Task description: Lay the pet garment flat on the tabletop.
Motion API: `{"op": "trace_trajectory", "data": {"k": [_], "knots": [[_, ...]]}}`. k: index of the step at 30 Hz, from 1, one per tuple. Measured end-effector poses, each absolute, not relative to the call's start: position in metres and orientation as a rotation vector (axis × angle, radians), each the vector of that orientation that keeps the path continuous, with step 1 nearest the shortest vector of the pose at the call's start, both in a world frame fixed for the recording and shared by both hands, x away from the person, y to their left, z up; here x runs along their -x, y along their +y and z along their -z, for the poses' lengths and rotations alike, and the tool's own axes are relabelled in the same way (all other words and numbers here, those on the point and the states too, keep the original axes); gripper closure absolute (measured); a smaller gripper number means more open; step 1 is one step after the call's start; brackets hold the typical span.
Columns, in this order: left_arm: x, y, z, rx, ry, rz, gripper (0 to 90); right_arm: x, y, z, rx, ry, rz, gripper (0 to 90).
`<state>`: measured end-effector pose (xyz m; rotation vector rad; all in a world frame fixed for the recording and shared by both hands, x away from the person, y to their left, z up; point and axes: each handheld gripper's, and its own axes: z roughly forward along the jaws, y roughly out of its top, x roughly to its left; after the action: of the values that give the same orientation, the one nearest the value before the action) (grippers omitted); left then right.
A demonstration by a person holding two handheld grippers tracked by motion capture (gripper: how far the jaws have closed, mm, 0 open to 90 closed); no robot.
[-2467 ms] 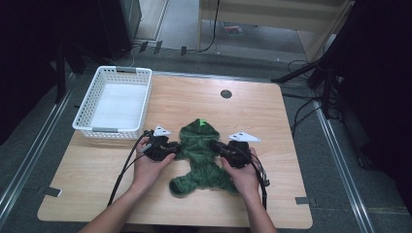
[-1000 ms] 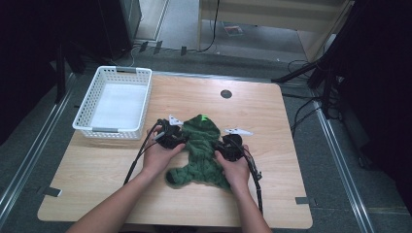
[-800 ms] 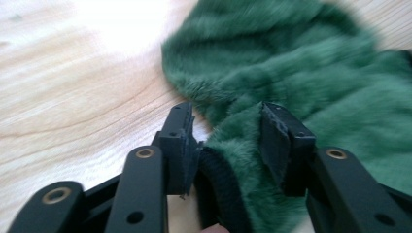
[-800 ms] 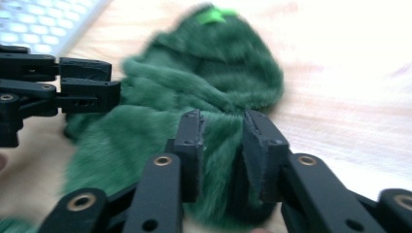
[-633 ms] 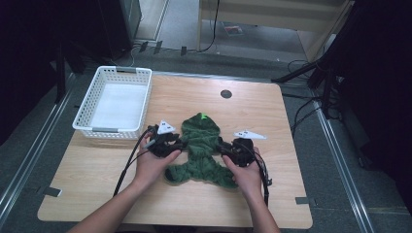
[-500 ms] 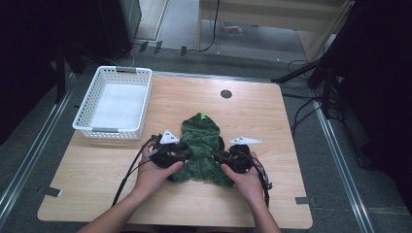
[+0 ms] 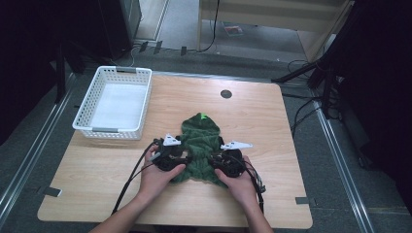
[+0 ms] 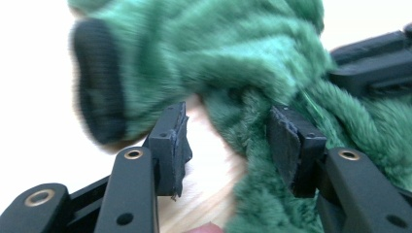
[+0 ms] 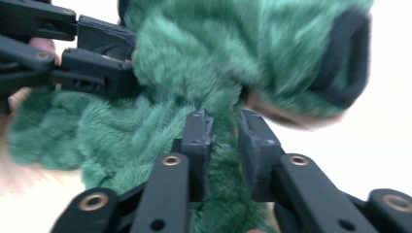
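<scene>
My right gripper (image 9: 222, 127) is clenched on a fold of the green plush garment (image 7: 201, 145): in the right gripper view its two jaws stand close together with a ridge of green fur pinched between them, having just closed a little further. My left gripper (image 8: 228, 138) stands released. In the left gripper view its two jaws are wide apart; the right pad lies against the fur, the left pad is clear of it with bare wood showing in the gap, and nothing is pinched.

From the high view I count two grippers, one in each hand, the left gripper (image 7: 170, 158) at the garment's 9 o'clock edge and the right gripper (image 7: 228, 165) at its 4 o'clock edge. Each trails one black cable toward 6 o'clock and carries one grey three-cornered plate.

There is one garment, bunched on the bench (image 7: 97, 184) a little toward 6 o'clock from the centre, its hood with a light green tip pointing to 12 o'clock. One dark ribbed cuff (image 8: 97, 92) shows in the left gripper view, and one (image 9: 345, 58) in the right gripper view.

Further out, one white basket (image 7: 114, 128) sits at 10 o'clock, well apart from the garment. One dark round hole (image 7: 226, 93) marks the bench at 12 o'clock.
</scene>
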<state>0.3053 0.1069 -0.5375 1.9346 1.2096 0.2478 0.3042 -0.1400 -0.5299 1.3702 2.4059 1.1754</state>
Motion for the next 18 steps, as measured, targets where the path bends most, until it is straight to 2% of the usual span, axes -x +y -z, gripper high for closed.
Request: {"op": "trace_trajectory", "data": {"k": [2,5,9,10,11,14,18], "knots": [[-0.309,0.121,0.533,-1.846,1.272,-0.323,47.9,-0.308,-0.147,0.518,-1.369,2.345,-1.209,69.1],[-0.319,0.135,0.526,-1.734,1.332,-0.361,46.1,-0.325,-0.161,0.503,-1.446,2.191,-1.238,66.1],[-0.337,0.131,0.525,-1.765,1.358,-0.335,43.7,-0.357,-0.166,0.509,-1.575,2.154,-1.274,62.4],[-0.341,0.13,0.527,-1.784,1.364,-0.332,45.7,-0.363,-0.162,0.512,-1.583,2.173,-1.256,62.3],[-0.345,0.129,0.529,-1.795,1.369,-0.305,54.2,-0.366,-0.158,0.516,-1.578,2.195,-1.224,64.6],[-0.35,0.132,0.539,-1.838,1.368,-0.232,81.0,-0.366,-0.149,0.526,-1.553,2.242,-1.142,80.0],[-0.352,0.133,0.544,-1.861,1.36,-0.245,84.5,-0.363,-0.154,0.536,-1.558,2.243,-1.106,85.2]]}}
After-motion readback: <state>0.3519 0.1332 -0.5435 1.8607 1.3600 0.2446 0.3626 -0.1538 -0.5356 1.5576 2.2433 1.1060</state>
